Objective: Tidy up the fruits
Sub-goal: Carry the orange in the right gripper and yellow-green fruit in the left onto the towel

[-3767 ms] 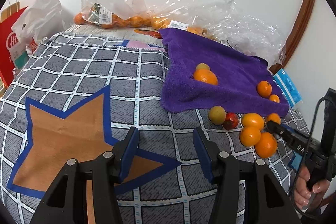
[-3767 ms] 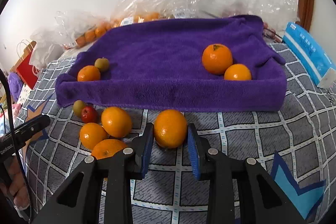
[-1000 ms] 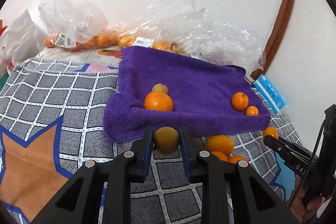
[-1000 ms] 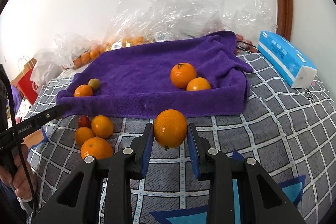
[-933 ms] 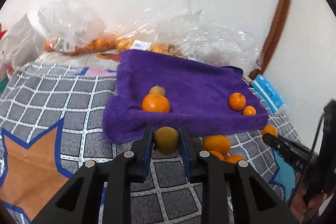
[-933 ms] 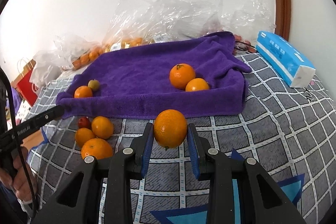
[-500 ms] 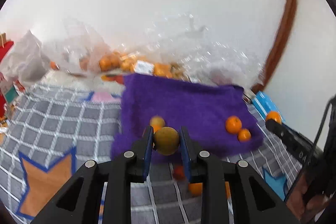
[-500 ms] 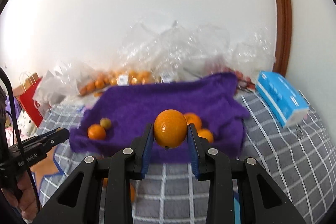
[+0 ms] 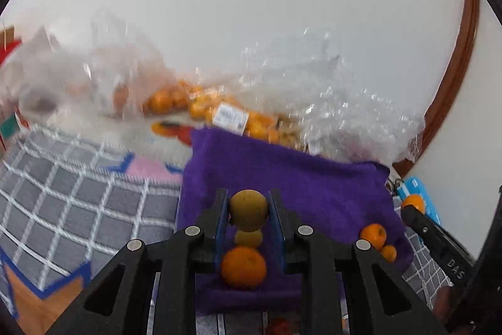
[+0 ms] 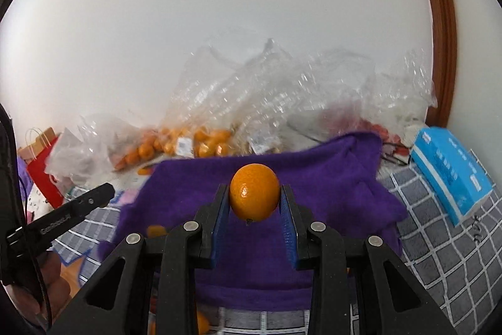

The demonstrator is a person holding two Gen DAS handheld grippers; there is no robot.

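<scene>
Left gripper (image 9: 248, 214) clamped on a yellow-green fruit (image 9: 248, 210), carried in the air above the near left part of the purple towel (image 9: 313, 187). Directly below on the towel: a smaller yellow-green fruit (image 9: 248, 237) and an orange (image 9: 243, 266), one behind the other, close together. Farther right on the towel, two more small oranges (image 9: 372, 235) side by side near the right edge.

Right gripper (image 10: 254, 204) clenched on an orange (image 10: 254, 200), also airborne, over the middle of the towel (image 10: 329, 187). One small fruit (image 10: 156, 230) visible at the towel's left edge in this view, partly hidden behind the finger (image 10: 219, 218). Blue tissue pack (image 10: 451, 171) on the checked bedspread (image 10: 439, 259) off to the right; plastic bags of oranges (image 10: 200, 143) heaped against the wall behind.

Risks, judged from here:
- Round fruit held only at two side contacts; quick swing or slackened squeeze likely to let either one slip and drop.
- Release from height onto soft, rumpled cloth: bounce or roll off the near fold onto the bedspread.
- Left fruit set down right over the pair beneath: likely to knock them apart or roll off them.
- Background motion-blurred in both views, so fast travel probable; overshoot toward the bags possible.
- Both tools converging on one towel; collision if paths cross.
</scene>
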